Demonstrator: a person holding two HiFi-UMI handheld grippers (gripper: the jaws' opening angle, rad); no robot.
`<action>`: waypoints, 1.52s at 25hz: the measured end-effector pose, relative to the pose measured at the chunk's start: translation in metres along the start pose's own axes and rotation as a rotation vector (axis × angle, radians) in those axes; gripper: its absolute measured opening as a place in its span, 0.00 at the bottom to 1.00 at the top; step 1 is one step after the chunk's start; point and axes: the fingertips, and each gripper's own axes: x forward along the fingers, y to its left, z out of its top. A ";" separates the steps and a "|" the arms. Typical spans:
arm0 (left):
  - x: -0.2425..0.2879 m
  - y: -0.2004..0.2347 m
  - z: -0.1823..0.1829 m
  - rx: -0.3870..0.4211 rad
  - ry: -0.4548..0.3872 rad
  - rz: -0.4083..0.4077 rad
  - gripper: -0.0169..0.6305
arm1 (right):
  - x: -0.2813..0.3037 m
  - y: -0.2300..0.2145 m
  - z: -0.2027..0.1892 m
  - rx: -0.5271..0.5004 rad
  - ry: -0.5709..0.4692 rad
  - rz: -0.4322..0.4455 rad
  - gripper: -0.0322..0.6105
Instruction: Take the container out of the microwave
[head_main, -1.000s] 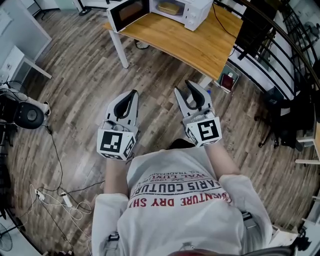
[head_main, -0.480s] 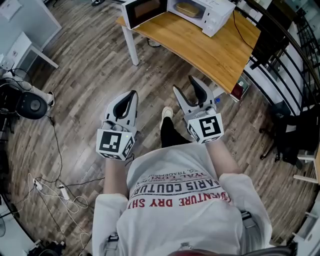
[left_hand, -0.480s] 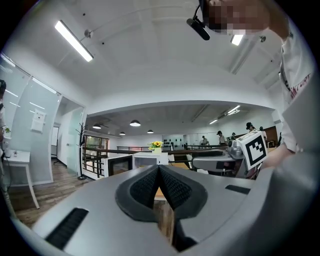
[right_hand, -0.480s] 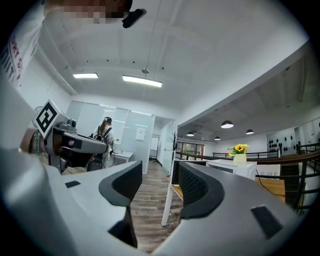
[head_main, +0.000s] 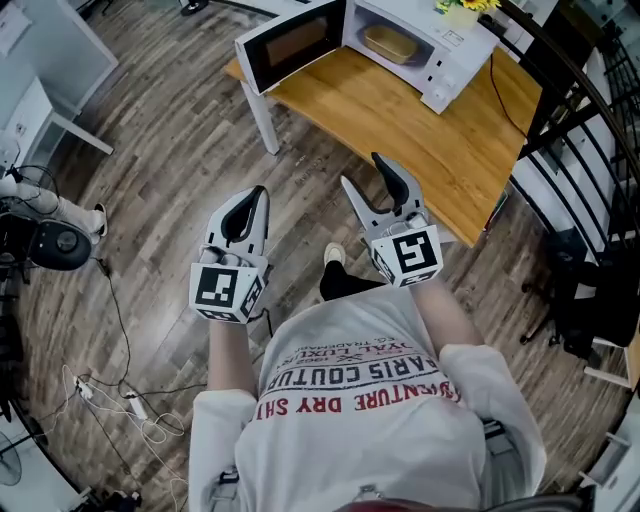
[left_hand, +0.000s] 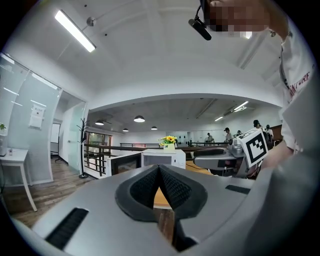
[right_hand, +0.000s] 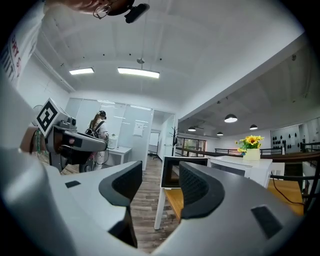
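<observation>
A white microwave (head_main: 440, 60) stands on a wooden table (head_main: 400, 120), its door (head_main: 295, 42) swung open to the left. A tan container (head_main: 390, 44) sits inside the cavity. Both grippers are held level over the floor, short of the table and well apart from the microwave. My left gripper (head_main: 250, 197) is shut with nothing between its pads (left_hand: 159, 168). My right gripper (head_main: 368, 178) is open and empty, and in the right gripper view its fingers (right_hand: 192, 187) frame the open door (right_hand: 181, 172). The container is hidden in both gripper views.
Yellow flowers (right_hand: 250, 142) stand on top of the microwave. A black railing (head_main: 580, 110) runs behind and to the right of the table. Cables (head_main: 110, 390) and a black device (head_main: 55, 240) lie on the wood floor at left. A white desk (head_main: 40, 100) is at far left.
The person has walked toward the table, so the microwave and table have come closer in the head view. Both grippers moved forward with them. The right gripper's jaws stand wider.
</observation>
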 end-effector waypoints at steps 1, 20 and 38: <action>0.018 0.008 0.000 -0.005 0.001 -0.002 0.05 | 0.014 -0.013 -0.003 0.008 0.008 -0.007 0.42; 0.239 0.066 0.007 -0.014 0.078 -0.248 0.05 | 0.152 -0.163 -0.037 0.095 0.145 -0.230 0.42; 0.393 0.096 0.001 0.067 0.128 -0.677 0.05 | 0.232 -0.250 -0.093 0.107 0.425 -0.476 0.42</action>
